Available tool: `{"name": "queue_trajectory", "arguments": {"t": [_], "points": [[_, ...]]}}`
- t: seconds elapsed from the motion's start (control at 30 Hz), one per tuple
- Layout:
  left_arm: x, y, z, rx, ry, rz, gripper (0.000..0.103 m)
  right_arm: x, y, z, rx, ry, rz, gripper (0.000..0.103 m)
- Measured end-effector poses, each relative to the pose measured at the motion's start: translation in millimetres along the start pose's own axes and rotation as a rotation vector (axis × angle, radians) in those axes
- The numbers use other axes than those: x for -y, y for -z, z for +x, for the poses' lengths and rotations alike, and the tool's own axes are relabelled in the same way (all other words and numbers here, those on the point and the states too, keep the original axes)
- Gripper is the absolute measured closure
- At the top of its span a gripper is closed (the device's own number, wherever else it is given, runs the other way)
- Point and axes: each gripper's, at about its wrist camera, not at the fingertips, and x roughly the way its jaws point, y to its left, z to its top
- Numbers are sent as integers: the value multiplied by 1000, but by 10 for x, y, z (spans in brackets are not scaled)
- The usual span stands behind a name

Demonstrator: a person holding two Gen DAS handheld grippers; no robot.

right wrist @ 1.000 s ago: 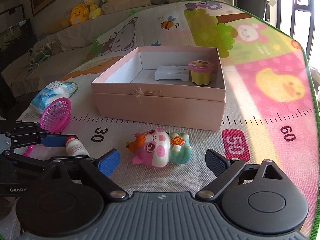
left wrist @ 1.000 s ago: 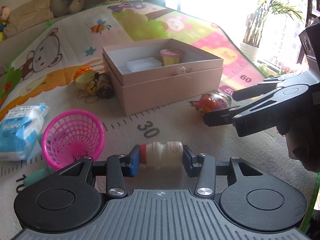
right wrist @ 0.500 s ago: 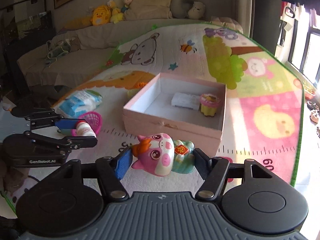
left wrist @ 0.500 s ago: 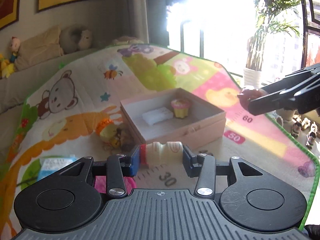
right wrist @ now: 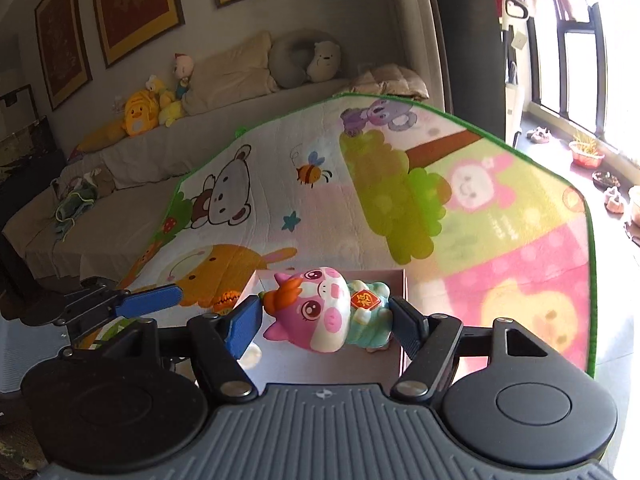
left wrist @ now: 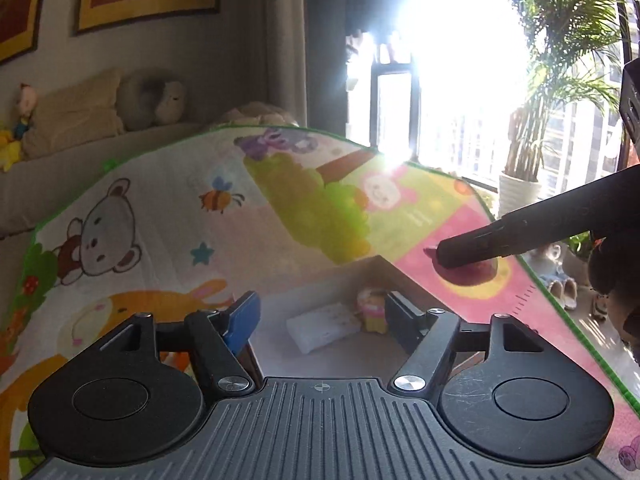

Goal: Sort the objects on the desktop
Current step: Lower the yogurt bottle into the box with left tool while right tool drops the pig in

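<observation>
My left gripper (left wrist: 322, 314) is open and empty, held above the pink box (left wrist: 360, 272). Inside the box lie a white flat case (left wrist: 324, 326) and a yellow cup with a pink lid (left wrist: 372, 308). The small yoghurt bottle is out of sight in the left wrist view; a white rounded bit (right wrist: 250, 356) shows below my right gripper's left finger. My right gripper (right wrist: 326, 318) is shut on the pink and white cat toy (right wrist: 324, 314) and holds it above the box's near part (right wrist: 400, 280). The left gripper's blue pad (right wrist: 150, 300) shows at the left.
The box stands on a colourful children's play mat (right wrist: 360, 200). A sofa with cushions and plush toys (right wrist: 140, 110) runs behind it. A window and potted palm (left wrist: 520, 184) are at the right. The right gripper's finger (left wrist: 520, 232) crosses the left wrist view.
My left gripper has opened and the yoghurt bottle has left its jaws. Both grippers have moved forward and up over the box; the right one still carries the cat toy.
</observation>
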Motion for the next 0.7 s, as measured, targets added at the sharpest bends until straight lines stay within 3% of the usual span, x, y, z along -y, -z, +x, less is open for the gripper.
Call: {"name": "queue_trajectory", "arguments": {"t": [0.17, 0.3, 0.43, 0.57, 0.7], "points": [[-265, 456, -429, -35, -86, 30, 8, 52, 153, 10, 15, 22, -5, 29], [-387, 887, -719, -87, -163, 50, 6, -165, 287, -93, 47, 29, -76, 24], [-516, 1252, -897, -157, -199, -10, 3, -655, 549, -74, 15, -63, -192, 20], [-615, 1444, -957, -200, -171, -68, 3, -1223, 893, 138, -71, -168, -323, 20], [-571, 1492, -976, -202, -109, -64, 3, -1624, 1118, 460, -131, -207, -346, 20]]}}
